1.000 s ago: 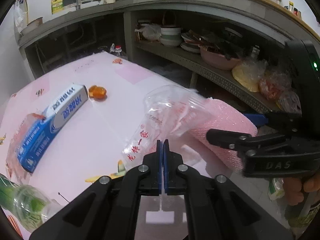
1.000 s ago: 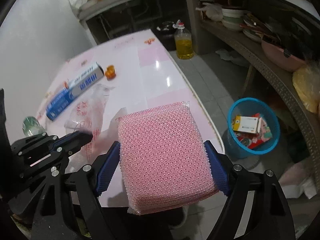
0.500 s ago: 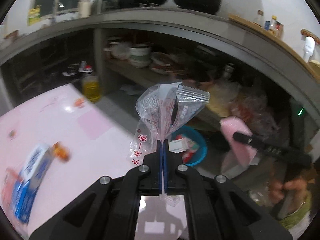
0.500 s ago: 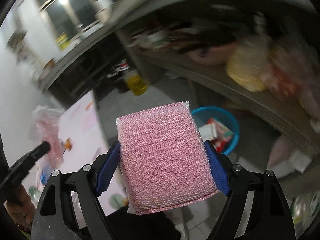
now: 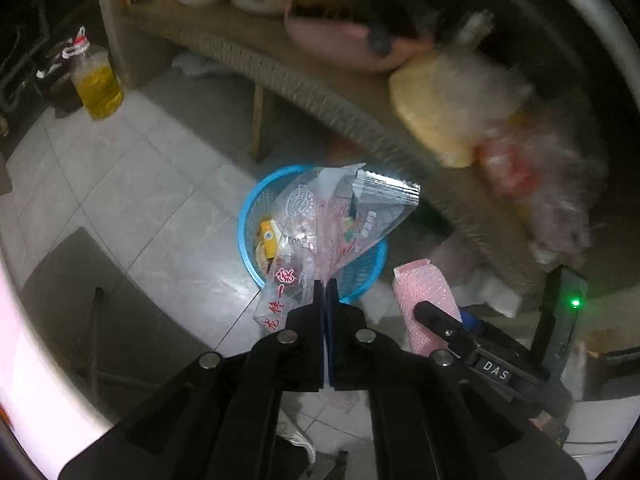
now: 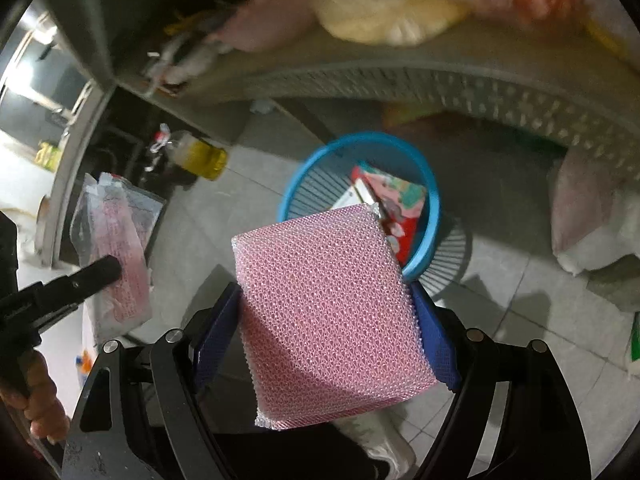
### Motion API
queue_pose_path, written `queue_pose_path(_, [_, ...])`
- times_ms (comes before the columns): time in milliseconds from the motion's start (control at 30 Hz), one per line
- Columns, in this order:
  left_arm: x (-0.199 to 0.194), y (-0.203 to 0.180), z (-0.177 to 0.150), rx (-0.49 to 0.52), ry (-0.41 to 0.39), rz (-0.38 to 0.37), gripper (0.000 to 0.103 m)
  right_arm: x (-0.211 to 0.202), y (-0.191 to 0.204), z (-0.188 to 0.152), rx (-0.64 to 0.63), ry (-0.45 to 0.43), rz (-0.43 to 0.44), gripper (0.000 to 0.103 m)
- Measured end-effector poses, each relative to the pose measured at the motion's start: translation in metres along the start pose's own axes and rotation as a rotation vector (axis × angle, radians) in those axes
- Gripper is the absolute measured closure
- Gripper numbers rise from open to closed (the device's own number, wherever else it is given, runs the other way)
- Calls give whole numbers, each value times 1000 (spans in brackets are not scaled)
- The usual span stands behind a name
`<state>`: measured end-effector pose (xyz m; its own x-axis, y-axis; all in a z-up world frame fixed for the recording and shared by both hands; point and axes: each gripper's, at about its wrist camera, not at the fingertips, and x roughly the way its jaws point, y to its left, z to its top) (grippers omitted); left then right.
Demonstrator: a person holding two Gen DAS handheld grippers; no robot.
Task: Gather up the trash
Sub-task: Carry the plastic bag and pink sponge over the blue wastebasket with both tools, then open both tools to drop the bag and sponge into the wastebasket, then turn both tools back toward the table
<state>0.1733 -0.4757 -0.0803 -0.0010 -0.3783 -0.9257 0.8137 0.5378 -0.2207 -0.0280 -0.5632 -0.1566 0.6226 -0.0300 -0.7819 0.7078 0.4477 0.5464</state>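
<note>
Basically at the drop step: both pieces of trash are carried to the blue basket (image 5: 248,216) on the floor, neither released. Left gripper (image 5: 325,292) has its jaws pressed together on the bottom edge of the clear plastic bag (image 5: 340,216); the bag stands up from the jaws and, in the left wrist view, overlaps the basket's opening. Right gripper (image 6: 326,320) has its jaws clamped on the two sides of the pink mesh sponge (image 6: 328,312), which sticks out past the jaw tips. In the right wrist view the sponge's far edge overlaps the basket's near rim, so it looks just short of the opening; the height above the basket is hard to judge. Basket already holds cartons and wrappers. Next move, my read: bring each item fully over the opening, then open the jaws. Risk: the bag is light and may drift past the rim or cling to a pad.
</note>
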Motion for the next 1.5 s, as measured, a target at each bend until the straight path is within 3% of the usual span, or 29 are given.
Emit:
queue_pose_path(167, [51,0,31,5,47,55,100,46,-4,23,23,17,-28,21])
queue_pose_path(200, [59,-1,39,2,47,59,96,53,-2,28,17,13,-35,20])
queue_pose_path(233, [68,-1,46,0,51,58,88,67,-1,34,6,12,-47,18])
queue_pose_path(300, [78,1,52,-2,60,62,58,89,-4,42,4,25,-45,15])
queue_pose_path(433, [84,6,54,-7,49,64,51,125,-17,45,40,81,-98,14])
queue_pose_path(567, [74,10,50,-13,21,25,48,112,-30,36,82,50,-85,14])
queue_pose_path(767, [32,16,42,-51,-60,-2,48,79,-27,28,25,-5,-114,14])
queue_pose_path(967, [-40,22,18,-50,-183,-9,46,43,-19,17,-58,-54,-136,15])
queue_pose_path(1233, [-143,34,-57,-38,-368,16,34,-3,7,-13,-117,-85,-83,15])
queue_pose_path(1500, [-197,36,-156,-18,-449,47,26,-59,41,-50,-210,-120,-17,15])
